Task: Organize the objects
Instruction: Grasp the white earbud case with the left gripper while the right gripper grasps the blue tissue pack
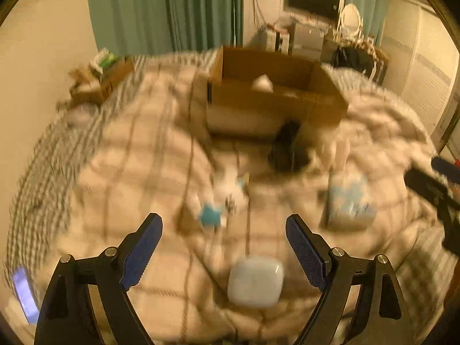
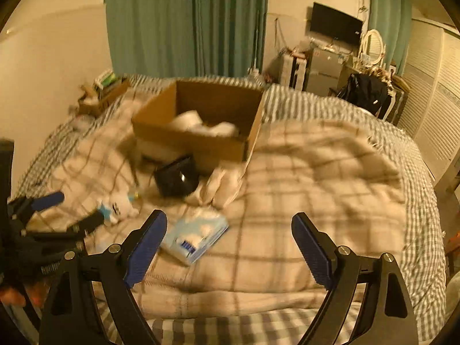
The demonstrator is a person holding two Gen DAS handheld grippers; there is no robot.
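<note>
Cardboard box [image 2: 201, 123] sits open on my plaid bed [image 2: 316, 201], white items inside. Just before the box lie a black pouch [image 2: 176, 179], white toy [image 2: 116, 205] and blue packet [image 2: 195, 237]. My left tool [image 1: 224, 230] and right tool [image 2: 229, 227] gape wide, empty, touching nothing.

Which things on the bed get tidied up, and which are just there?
For tidying: cardboard box, white case, blue packet, black pouch, plush toy.
Just there: curtains, TV, mirror, blanket.
</note>
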